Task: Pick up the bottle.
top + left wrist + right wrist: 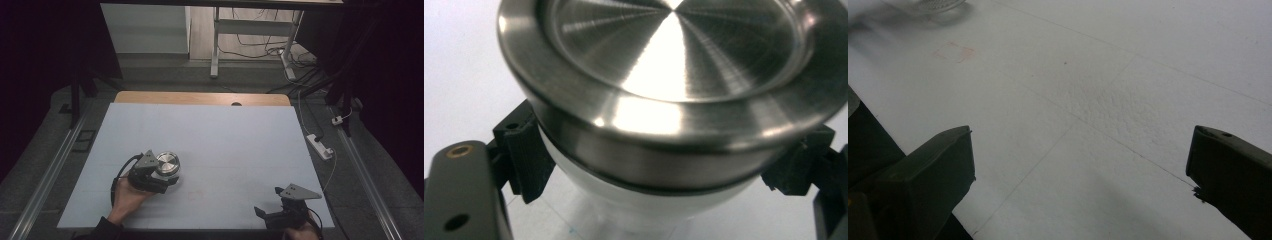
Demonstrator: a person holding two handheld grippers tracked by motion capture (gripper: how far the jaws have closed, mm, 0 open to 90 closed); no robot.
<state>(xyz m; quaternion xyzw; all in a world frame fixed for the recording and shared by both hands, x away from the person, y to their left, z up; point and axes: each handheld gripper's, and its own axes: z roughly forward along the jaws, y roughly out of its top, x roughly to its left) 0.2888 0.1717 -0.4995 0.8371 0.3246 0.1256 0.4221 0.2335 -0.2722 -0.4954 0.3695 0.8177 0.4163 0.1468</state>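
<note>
Jar (167, 164): steel lid, table (240, 145) at 8 o'clock. Left gripper (161, 176): jaws clamped on white body under lid rim. Right gripper (267, 212): wide open, empty, 5 o'clock. Risk: smooth tapered body slips, jar tips.

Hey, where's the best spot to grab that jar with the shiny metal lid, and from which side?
Grip the jar on its white body just under the overhanging metal lid, coming in level from the person's side. The lid's rim is wider, so it likely stops slipping. The left gripper already has its jaws there, one either side.
</note>
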